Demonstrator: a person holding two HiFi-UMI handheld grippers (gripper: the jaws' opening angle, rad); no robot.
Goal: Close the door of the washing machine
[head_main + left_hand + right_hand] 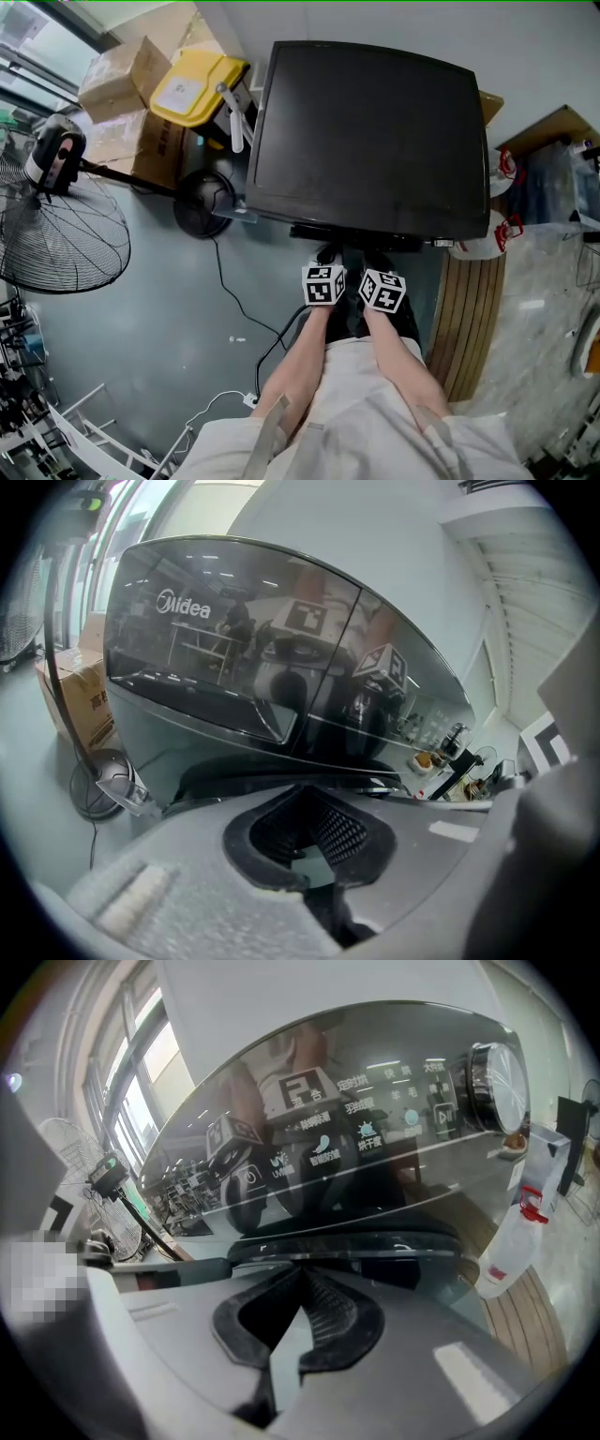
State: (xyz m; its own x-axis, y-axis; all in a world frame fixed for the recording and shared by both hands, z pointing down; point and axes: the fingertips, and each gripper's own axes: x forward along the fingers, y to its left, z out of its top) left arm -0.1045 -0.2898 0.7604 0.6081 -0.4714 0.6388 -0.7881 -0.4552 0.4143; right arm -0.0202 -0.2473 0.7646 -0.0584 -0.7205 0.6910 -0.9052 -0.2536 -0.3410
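Observation:
The washing machine (370, 141) is a dark glossy box right in front of me, seen from above in the head view. A dark strip, the door (356, 237), juts slightly from its front lower edge. Both grippers hang side by side just before it: the left gripper (328, 255) and the right gripper (368, 258), each shut with nothing between its jaws. In the left gripper view the left gripper (305, 794) points at the door's curved dark rim (281, 772) under the glossy front. The right gripper (302, 1283) faces the control panel (375, 1138) and door rim (356, 1239). Whether the door is latched I cannot tell.
A standing fan (56, 234) and its round base (202, 202) are at the left, with cardboard boxes (122, 94) and a yellow bin (197, 84) behind. Cables (234, 300) trail over the floor. A slatted wooden board (469, 319) and white bottles (502, 202) lie at the right.

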